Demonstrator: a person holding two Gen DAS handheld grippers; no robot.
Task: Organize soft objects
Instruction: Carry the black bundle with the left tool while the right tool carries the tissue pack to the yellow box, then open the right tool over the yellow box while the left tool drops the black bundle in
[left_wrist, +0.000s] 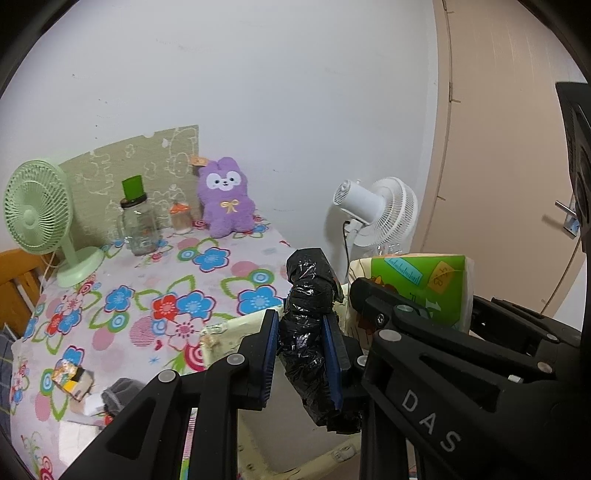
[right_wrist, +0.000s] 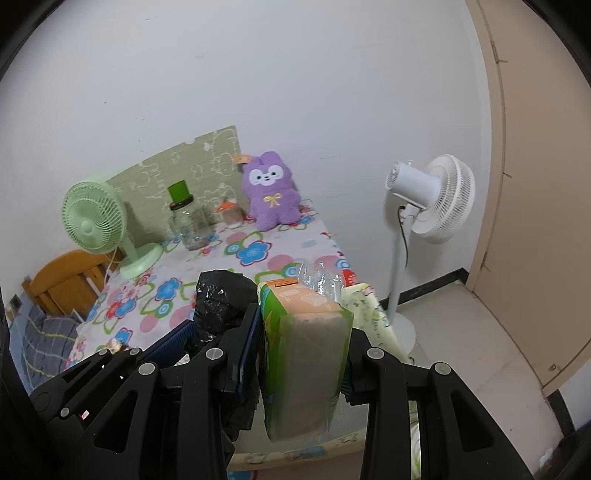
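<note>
The jaws of the left gripper (left_wrist: 304, 354) are pressing in on a roll of black plastic bags (left_wrist: 310, 332), which is standing upright between the blue pads and sticking out above and below them. The jaws of the right gripper (right_wrist: 301, 354) are squeezing a green pack of tissues (right_wrist: 304, 354), holding it on end by its two broad faces. Both bundles are hanging in the air side by side, the black roll (right_wrist: 221, 306) just to the left of the tissue pack (left_wrist: 424, 284), and both are hovering over a pale cream box (left_wrist: 221, 332) that is sitting against the near right edge of the desk (left_wrist: 147, 295).

The desk is wearing a cloth printed with blue, red and pink flowers. At its far right corner a purple plush rabbit (left_wrist: 227, 197) is sitting upright against the white wall. To the left of it along the far edge a small jar with an orange lid (left_wrist: 181, 218) and a larger clear glass jar (left_wrist: 138, 229) with a green block on top are standing close together. A pale green fan (left_wrist: 40, 218) is standing at the far left corner. Behind these a green patterned board (left_wrist: 147, 173) is leaning on the wall. A white pedestal fan (right_wrist: 430, 199) is standing on the floor beyond the desk's right edge, near a beige door (right_wrist: 535, 184).

Near the desk's front left corner a small colourful packet (left_wrist: 68, 376) and a grey cloth (left_wrist: 118, 393) are lying.
</note>
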